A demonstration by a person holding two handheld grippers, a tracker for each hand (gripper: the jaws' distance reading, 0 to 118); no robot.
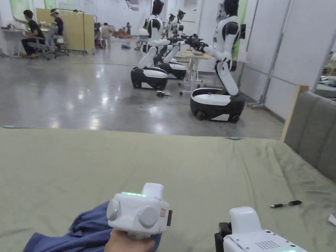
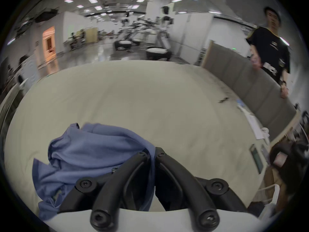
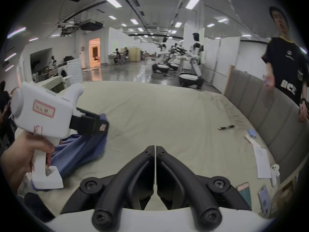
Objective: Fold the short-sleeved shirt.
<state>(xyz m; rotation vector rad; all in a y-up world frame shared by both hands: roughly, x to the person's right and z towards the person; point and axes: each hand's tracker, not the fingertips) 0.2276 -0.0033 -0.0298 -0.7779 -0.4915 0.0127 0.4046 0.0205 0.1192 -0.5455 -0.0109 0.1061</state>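
Blue fabric pinched between the closed jaws of the left gripper (image 2: 151,153): a fold of the short-sleeved shirt (image 2: 87,152), lifted. Remainder of the shirt lies crumpled on the near left part of the green sheet (image 1: 183,164), trailing down and leftward from the jaws; collar, sleeves and long axis cannot be made out. Right gripper (image 3: 155,147): jaws together, nothing between them, held above bare sheet beside the shirt. Sheet open ahead and rightward. Pen (image 1: 286,204) near the padded headboard (image 1: 313,131). Papers (image 3: 260,162) along that edge. Person's hand (image 3: 21,153) holds the left handle.
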